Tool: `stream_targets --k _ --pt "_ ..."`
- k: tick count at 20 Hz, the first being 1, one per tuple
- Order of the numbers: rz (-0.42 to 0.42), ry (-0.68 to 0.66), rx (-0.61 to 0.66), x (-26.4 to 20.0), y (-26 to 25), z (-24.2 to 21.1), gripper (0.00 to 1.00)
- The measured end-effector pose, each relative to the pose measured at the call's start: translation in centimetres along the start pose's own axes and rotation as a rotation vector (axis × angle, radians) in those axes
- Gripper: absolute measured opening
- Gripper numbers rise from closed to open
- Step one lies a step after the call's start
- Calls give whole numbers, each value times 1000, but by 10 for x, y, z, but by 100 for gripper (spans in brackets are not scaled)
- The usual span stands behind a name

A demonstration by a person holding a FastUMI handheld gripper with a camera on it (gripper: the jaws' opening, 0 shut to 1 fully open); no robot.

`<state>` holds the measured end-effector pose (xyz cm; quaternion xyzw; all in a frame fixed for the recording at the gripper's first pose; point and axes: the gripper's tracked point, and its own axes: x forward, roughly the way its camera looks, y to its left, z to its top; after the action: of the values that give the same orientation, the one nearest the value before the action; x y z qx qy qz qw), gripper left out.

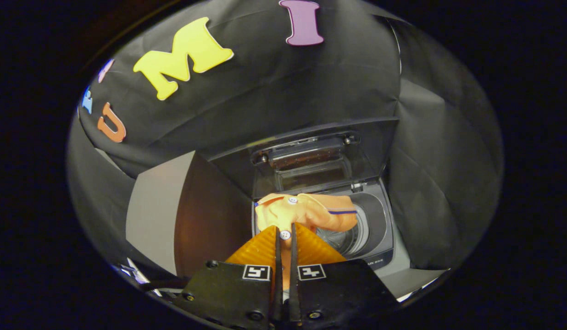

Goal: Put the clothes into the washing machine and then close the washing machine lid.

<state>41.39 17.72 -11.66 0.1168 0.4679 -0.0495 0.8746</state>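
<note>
My gripper (285, 234) is shut on an orange garment (306, 211) with white buttons and a dark blue trim. The cloth bunches out ahead of the fingertips and hangs over the left part of the washing machine's round drum opening (357, 233). The washing machine (380, 220) is a grey top-loader just beyond and below the fingers. Its lid (311, 156) stands raised behind the drum, tilted back toward the booth wall. The ribbed metal drum shows under the garment.
A brown and grey panel (191, 211) stands close to the left of the machine. Black cloth walls (439, 183) close in behind and to the right. A pale floor strip (412, 279) runs past the machine's front corner.
</note>
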Motion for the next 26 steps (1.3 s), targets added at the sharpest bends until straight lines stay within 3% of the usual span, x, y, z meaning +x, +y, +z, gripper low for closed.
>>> stream_targets --k 18,22,26 --pt "-112 23 -36 59 -25 -23 9" --pt "-150 49 -12 76 -27 -26 11" --pt "-132 65 -26 90 -24 -22 16"
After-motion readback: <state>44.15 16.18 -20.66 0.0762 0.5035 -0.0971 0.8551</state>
